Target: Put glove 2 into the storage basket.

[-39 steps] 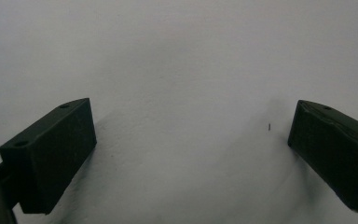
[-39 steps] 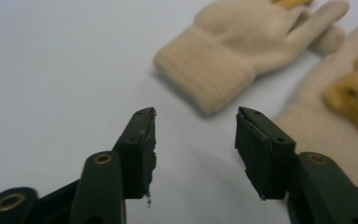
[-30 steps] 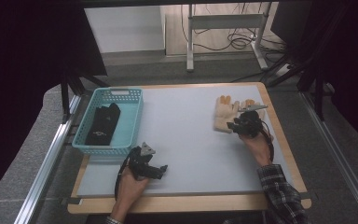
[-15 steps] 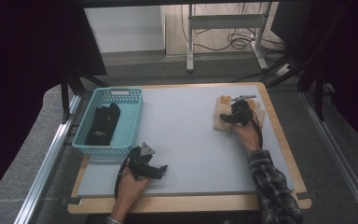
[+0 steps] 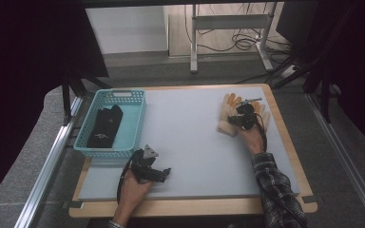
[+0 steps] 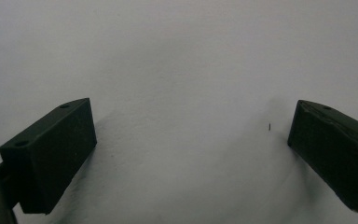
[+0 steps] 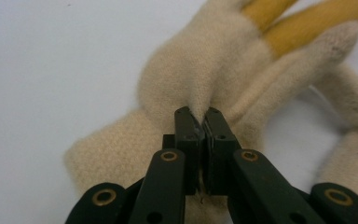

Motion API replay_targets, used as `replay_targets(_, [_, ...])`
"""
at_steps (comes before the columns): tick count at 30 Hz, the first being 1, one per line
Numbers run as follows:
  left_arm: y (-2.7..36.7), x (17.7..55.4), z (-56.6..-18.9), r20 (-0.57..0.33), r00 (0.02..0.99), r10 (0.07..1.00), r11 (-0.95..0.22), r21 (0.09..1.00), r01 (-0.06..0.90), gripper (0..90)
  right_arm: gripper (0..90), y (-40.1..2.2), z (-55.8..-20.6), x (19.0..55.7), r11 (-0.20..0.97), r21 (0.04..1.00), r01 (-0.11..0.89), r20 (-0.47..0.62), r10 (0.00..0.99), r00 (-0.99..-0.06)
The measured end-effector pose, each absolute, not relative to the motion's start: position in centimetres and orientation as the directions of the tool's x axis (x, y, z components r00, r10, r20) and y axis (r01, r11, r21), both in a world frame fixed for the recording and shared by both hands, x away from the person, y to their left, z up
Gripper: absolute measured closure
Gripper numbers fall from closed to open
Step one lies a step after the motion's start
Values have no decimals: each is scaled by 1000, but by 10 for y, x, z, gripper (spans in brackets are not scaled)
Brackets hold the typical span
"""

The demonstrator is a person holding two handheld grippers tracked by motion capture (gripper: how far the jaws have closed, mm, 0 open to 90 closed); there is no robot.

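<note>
Right gripper (image 7: 199, 122) has just closed, pinching a fold of the beige glove (image 7: 200, 79) at far-right desk (image 5: 190, 128); basket (image 5: 135, 124) lies well left, nearer the open, idle left gripper (image 5: 164, 173).

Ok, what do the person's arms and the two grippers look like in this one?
Both grippers are black. The left gripper carries a grey three-cornered plate and trails a black cable; its jaws are blocky black pads with small holes. The right gripper has black linkage arms with brass-coloured pivot rings. The right arm wears a dark plaid sleeve.
</note>
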State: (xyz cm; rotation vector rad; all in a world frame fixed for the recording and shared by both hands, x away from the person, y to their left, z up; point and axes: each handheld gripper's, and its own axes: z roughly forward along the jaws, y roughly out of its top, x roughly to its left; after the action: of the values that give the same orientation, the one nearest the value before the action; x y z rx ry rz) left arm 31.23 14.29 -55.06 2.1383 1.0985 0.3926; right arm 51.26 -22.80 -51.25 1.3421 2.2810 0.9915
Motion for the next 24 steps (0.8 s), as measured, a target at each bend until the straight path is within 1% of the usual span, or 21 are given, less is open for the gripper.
replay_targets(2, [143, 312, -551, -43, 596, 802, -403, 697, 593, 11, 857, -227, -507, 508, 335, 712, 617, 55, 849, -526])
replay_targets(8, [143, 312, -551, -42, 596, 802, -403, 697, 593, 11, 857, -215, -482, 486, 352, 752, 558, 47, 815, -578])
replay_targets(16, [143, 312, -551, -42, 596, 802, -404, 697, 593, 11, 853, -184, -448, 444, 386, 780, 493, 51, 746, -664])
replay_targets(20, [143, 312, -550, -40, 597, 801, -406, 697, 591, 11, 848, -162, -448, 419, 424, 779, 461, 39, 702, -711])
replay_targets(24, [143, 312, -550, -39, 598, 801, -407, 697, 590, 11, 844, -144, -465, 397, 460, 766, 449, 22, 679, -734])
